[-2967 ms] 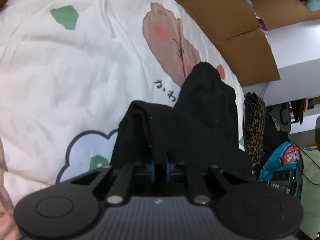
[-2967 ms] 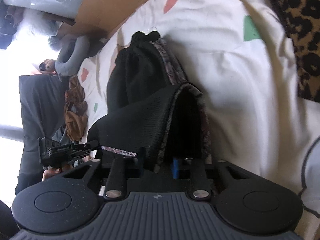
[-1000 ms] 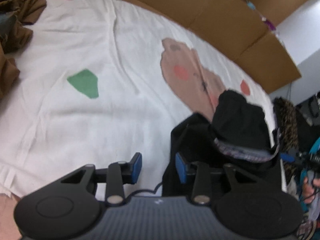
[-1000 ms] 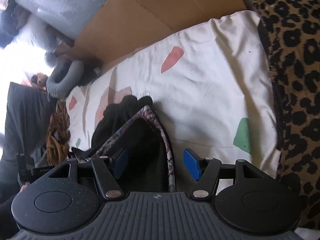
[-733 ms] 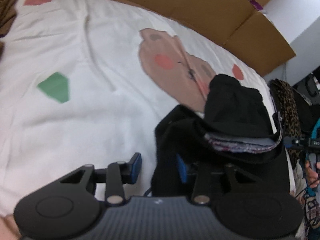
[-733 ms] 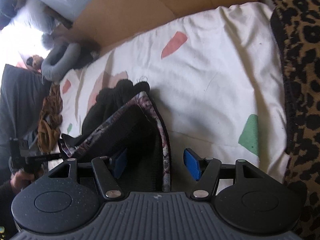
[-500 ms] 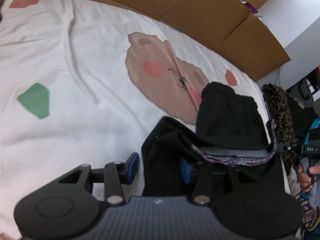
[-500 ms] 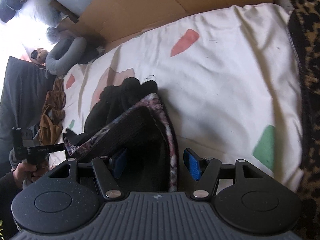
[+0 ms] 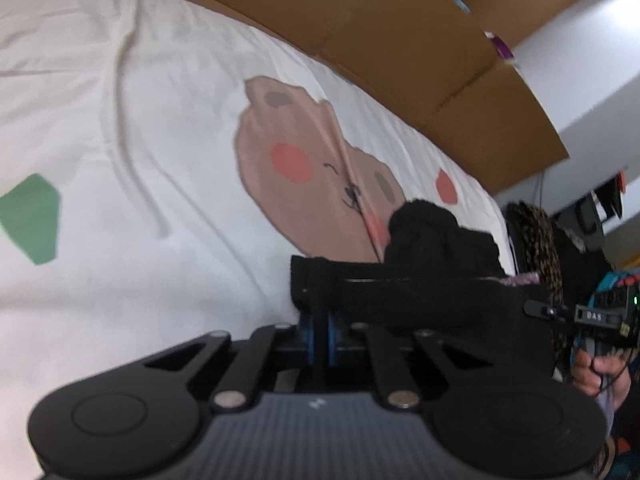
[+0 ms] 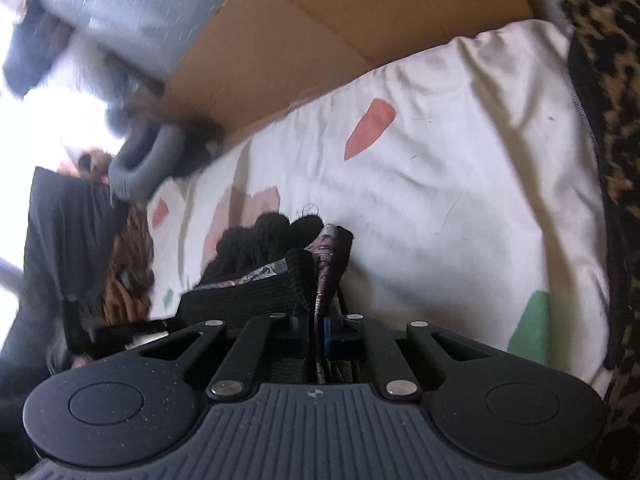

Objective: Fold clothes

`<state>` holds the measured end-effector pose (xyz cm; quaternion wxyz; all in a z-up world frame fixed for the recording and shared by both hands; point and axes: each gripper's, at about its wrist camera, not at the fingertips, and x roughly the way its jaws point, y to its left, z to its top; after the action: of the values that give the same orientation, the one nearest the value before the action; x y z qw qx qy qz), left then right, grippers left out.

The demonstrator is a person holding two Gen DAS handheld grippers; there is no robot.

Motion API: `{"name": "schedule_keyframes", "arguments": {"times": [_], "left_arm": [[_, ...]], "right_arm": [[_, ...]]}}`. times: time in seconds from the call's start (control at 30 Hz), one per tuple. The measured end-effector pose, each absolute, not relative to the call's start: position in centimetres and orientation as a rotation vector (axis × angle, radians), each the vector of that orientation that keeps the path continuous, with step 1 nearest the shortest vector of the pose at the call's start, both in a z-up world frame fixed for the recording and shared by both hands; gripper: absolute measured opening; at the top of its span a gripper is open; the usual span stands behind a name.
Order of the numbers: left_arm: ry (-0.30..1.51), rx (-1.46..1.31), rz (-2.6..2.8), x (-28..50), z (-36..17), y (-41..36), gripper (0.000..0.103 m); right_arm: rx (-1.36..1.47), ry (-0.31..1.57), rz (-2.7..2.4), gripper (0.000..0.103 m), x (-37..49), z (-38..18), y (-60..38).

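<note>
While the black knit garment with patterned lining (image 9: pixel 420 296) lies on the white cartoon-print bed sheet (image 9: pixel 160 160), left gripper (image 9: pixel 319 330) and right gripper (image 10: pixel 318 330) fingers have just closed, pinching its near edge.

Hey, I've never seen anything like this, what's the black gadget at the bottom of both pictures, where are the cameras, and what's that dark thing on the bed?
No robot here: a person holds a hand-held pinching tool in each hand, and each carries a wide-angle camera looking forward along its two fingers. The black housing at the bottom of each picture is that tool itself.

One picture is from the left tool, the other from the right tool. Each has just closed its blue-padded fingers on an edge of the same black garment, which has a patterned purplish lining. In the left view you can also see the person's other hand gripping the right tool.

The garment lies partly folded on a white bedsheet printed with a cartoon animal and coloured patches. Behind are cardboard boxes, and a leopard-print fabric lies at the bed's edge.
</note>
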<state>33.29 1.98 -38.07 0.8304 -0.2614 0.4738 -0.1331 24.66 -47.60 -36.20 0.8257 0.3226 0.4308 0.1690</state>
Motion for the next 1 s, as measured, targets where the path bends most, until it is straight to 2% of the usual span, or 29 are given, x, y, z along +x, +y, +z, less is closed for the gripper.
{"name": "schedule_keyframes", "arguments": {"times": [0.17, 0.27, 0.37, 0.4, 0.43, 0.87, 0.9, 1.0], "left_arm": [[0.992, -0.573, -0.281, 33.1, -37.5, 2.5, 0.007], [1.014, -0.552, -0.273, 33.5, -37.5, 2.2, 0.013], [1.024, -0.502, -0.273, 33.9, -37.7, 1.6, 0.023], [1.027, -0.494, -0.277, 34.1, -37.9, 1.5, 0.027], [1.028, -0.499, -0.277, 34.3, -38.1, 1.5, 0.028], [1.014, -0.395, -0.269, 34.8, -37.7, 0.8, 0.033], [1.016, -0.400, -0.271, 35.0, -37.8, 0.8, 0.034], [1.025, -0.420, -0.285, 35.4, -38.1, 1.0, 0.034]], "right_arm": [[0.699, 0.904, 0.342, 0.005, 24.1, -36.1, -47.8], [0.684, 0.936, 0.321, 0.009, 24.5, -36.4, -47.7], [0.669, 0.933, 0.327, 0.028, 24.8, -36.3, -47.5], [0.665, 0.930, 0.328, 0.038, 24.9, -36.2, -47.5], [0.661, 0.926, 0.329, 0.043, 25.0, -36.2, -47.4], [0.591, 0.931, 0.306, 0.043, 24.5, -36.4, -47.4], [0.589, 0.936, 0.305, 0.042, 24.5, -36.4, -47.4], [0.615, 0.935, 0.298, 0.027, 24.5, -36.5, -47.4]]}}
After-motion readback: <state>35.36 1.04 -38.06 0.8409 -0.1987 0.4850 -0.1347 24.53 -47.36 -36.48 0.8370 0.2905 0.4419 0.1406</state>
